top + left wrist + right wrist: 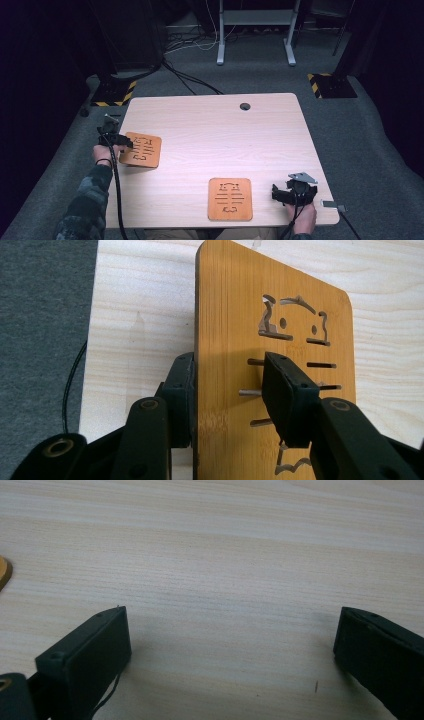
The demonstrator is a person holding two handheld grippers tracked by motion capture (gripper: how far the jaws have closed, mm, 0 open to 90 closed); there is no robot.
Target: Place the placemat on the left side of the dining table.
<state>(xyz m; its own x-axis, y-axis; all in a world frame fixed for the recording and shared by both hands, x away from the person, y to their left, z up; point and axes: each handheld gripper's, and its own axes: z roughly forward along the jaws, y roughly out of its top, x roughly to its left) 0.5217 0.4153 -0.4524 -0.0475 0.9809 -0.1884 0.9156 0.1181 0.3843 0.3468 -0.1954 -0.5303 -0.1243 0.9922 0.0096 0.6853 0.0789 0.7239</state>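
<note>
**Already one board pinched, second one waiting**

Clearly at an early stage, judging by how things lie. Left tongs (pixel 121 143) closed on the near edge of the left wooden board (pixel 144 150), one jaw under it and one jaw on top, seen plainly in the left gripper view, where the left wooden board (pixel 240 340) runs straight up between the two black jaws with its cat-face cutouts and slots on the upper side. Looks slightly raised at the gripped edge in the high view, far edge apparently down on the tabletop (pixel 210 120), though hard to say for sure. Sits at the left rim of the tabletop, with the hand and sleeve coming in from below.

Right tongs (pixel 276 195) wide open, holding nothing. In the right gripper view, right tongs (pixel 230 650) spread far apart over bare wood grain, with just a sliver of an orange-brown edge at the far left of that view, probably the second wooden board (pixel 4 572). In the high view, second wooden board (pixel 230 199) lying flat near the front edge, just beside the right tongs on their left, apart from them and untouched.

So far done, as a judgement: grip secured on one board. Left to do, likely: lifting or carrying that board toward wherever it belongs, perhaps next to or onto its twin, and possibly taking up the second one. Two boards well apart for now, with open tabletop between them.
</note>
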